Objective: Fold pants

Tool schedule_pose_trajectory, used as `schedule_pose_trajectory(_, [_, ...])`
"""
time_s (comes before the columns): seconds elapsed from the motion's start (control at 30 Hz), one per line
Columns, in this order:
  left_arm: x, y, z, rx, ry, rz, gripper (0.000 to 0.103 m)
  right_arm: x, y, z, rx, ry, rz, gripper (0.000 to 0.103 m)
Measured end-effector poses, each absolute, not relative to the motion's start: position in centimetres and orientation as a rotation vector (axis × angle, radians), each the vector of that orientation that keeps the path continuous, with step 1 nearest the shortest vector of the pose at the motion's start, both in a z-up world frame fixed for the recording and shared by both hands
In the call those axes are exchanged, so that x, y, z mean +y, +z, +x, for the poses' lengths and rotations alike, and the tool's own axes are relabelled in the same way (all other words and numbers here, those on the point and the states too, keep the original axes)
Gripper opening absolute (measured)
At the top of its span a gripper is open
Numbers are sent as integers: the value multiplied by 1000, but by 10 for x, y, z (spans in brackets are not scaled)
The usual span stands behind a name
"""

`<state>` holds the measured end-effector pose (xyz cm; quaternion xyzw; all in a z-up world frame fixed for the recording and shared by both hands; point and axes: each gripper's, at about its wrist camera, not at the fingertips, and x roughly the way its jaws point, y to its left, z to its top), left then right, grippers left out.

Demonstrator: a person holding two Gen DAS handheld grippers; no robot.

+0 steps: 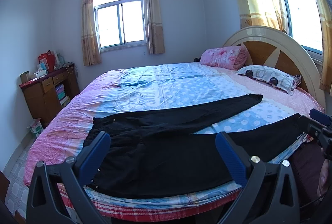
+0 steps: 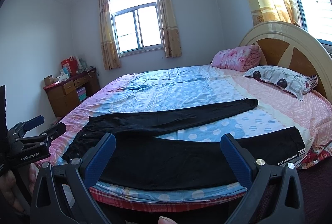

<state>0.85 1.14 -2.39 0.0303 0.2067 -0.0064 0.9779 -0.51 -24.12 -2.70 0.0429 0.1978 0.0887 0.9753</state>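
Note:
Black pants (image 1: 166,153) (image 2: 166,155) lie flat on the bed, waistband to the left, the two legs spread apart in a V toward the headboard. The far leg (image 1: 207,108) (image 2: 197,112) runs diagonally; the near leg (image 1: 269,139) (image 2: 269,147) ends at a cuff with white lettering. My left gripper (image 1: 162,136) hovers open in front of the waist and hip area, touching nothing. My right gripper (image 2: 168,138) is open too, held above the near leg, empty. The left gripper also shows at the left edge (image 2: 44,124) of the right wrist view, fingers apart.
The bed (image 1: 145,87) has a pink and blue dotted sheet. A folded pink quilt (image 1: 224,57) and a patterned pillow (image 1: 267,77) lie by the curved headboard (image 1: 280,54). A wooden cabinet (image 1: 49,89) with boxes stands at the left wall. A thumb (image 2: 165,219) shows at the bottom.

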Motion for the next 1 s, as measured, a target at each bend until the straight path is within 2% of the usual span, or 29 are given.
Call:
schedule_pose_trajectory(0.33, [11,-38,23,469,-21,68,103,-238,-38,6,440,186,66,102])
schedule_pose_trajectory(0.57, [26,-74,59,584,-14,48,103,-235,-76,27,490,242,-6,102])
schedule_pose_trajectory(0.8, [90,-126,119,718,104,24,103,-246,-122,62,549,285,-33,102])
schedule_pose_trajectory(1.0, [163,-124,200,760,216,90,103,-275,-128,128,631,195,4,102])
